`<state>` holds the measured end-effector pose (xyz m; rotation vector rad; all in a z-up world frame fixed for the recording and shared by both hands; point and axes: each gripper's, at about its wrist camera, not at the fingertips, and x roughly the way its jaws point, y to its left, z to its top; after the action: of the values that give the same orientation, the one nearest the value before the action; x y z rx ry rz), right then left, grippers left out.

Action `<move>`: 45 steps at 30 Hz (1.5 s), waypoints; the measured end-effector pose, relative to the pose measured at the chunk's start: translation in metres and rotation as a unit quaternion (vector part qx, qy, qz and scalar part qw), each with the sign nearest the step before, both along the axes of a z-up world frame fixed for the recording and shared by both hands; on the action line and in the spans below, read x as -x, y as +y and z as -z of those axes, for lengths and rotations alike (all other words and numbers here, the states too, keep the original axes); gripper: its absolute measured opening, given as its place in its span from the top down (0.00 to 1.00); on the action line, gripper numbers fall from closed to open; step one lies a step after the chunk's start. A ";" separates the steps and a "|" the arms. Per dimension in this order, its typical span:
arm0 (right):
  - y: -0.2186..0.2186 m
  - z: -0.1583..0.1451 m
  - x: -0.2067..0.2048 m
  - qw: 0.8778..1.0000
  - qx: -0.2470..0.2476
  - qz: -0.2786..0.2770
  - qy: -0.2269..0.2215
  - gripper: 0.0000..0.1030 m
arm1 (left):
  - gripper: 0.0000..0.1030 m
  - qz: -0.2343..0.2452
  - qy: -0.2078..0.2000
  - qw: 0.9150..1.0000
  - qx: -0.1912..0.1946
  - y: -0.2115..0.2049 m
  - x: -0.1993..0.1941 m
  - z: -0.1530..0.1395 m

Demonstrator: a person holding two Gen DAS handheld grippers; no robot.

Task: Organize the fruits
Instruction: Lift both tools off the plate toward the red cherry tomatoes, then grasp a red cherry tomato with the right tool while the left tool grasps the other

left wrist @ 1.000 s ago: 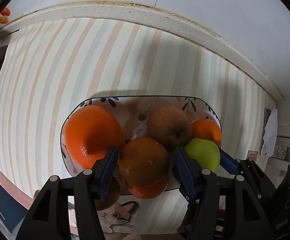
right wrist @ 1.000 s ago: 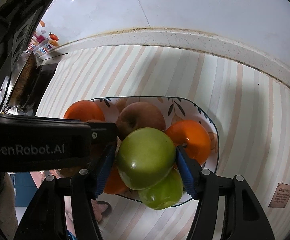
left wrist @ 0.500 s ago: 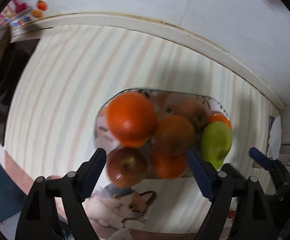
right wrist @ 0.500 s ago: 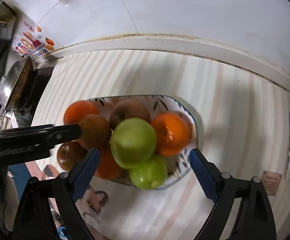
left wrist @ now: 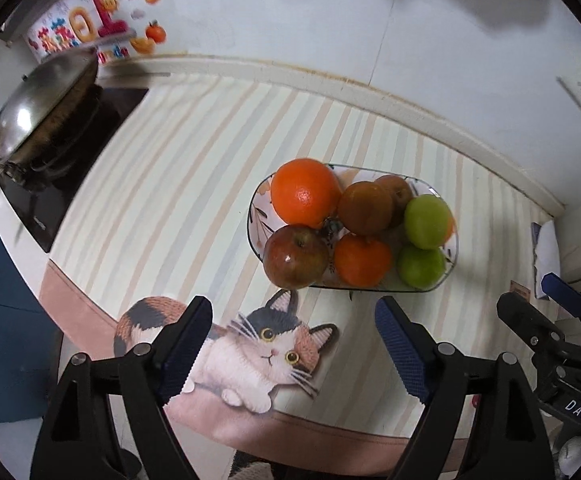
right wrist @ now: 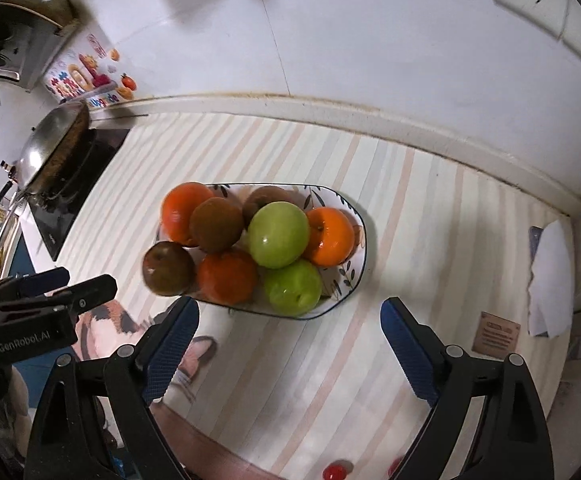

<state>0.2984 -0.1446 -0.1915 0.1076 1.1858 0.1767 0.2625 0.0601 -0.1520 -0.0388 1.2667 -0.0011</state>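
Left wrist view puts the plate [left wrist: 452, 254] of fruit upper right of the wide-open, empty left gripper [left wrist: 292, 346], its long axis running across the frame; the red apple [left wrist: 295, 257] at its lower-left rim lies nearest those jaws, while the right gripper [right wrist: 289, 342], likewise gaping and empty, hangs below the green apple [right wrist: 293, 287]

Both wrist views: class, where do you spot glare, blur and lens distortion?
Left wrist view: glare spots on the red apple and wok; the wall edge bows, fisheye. Right wrist view: glare on the top green apple; the upper left corner is smeared; plate sharp.
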 end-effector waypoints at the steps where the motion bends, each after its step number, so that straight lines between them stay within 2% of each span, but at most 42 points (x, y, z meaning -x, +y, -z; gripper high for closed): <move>1: 0.001 -0.007 0.006 1.000 0.002 0.000 -0.006 0.08 | 0.19 0.002 -0.008 1.000 0.000 0.000 0.005 -0.006; 5: 0.003 -0.031 0.036 1.000 0.004 0.006 -0.023 0.08 | 0.19 0.013 -0.036 0.999 0.005 -0.002 0.029 -0.030; 9: 0.003 -0.054 0.063 0.999 0.005 0.017 -0.039 0.08 | 0.19 0.024 -0.045 0.999 0.018 -0.001 0.053 -0.045; 18: 0.008 -0.110 0.127 0.995 0.008 0.043 -0.086 0.07 | 0.19 0.041 -0.086 0.995 0.002 0.004 0.098 -0.077; 25: 0.012 -0.143 0.156 0.992 0.007 0.044 -0.117 0.07 | 0.19 0.046 -0.111 0.993 0.001 0.000 0.120 -0.097; 29: 0.006 -0.147 0.159 0.992 -0.005 0.040 -0.122 0.07 | 0.19 0.044 -0.115 0.992 -0.001 -0.007 0.126 -0.100; 33: -0.009 -0.137 0.154 0.993 -0.028 0.046 -0.108 0.07 | 0.19 0.032 -0.102 0.994 0.000 -0.016 0.125 -0.092; 37: -0.043 -0.108 0.145 0.993 -0.058 0.073 -0.071 0.07 | 0.19 0.031 -0.075 0.997 -0.007 -0.032 0.117 -0.071; 41: -0.089 -0.061 0.139 0.992 -0.051 0.111 -0.026 0.07 | 0.19 0.045 -0.029 0.998 -0.016 -0.059 0.104 -0.034; 45: -0.120 -0.007 0.138 0.991 -0.030 0.131 0.018 0.07 | 0.19 0.064 0.023 0.997 -0.031 -0.091 0.092 0.018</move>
<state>0.1602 -0.2643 -0.1849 0.3190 1.1909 -0.0206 0.1707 -0.0313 -0.1703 0.0964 1.3125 -0.0715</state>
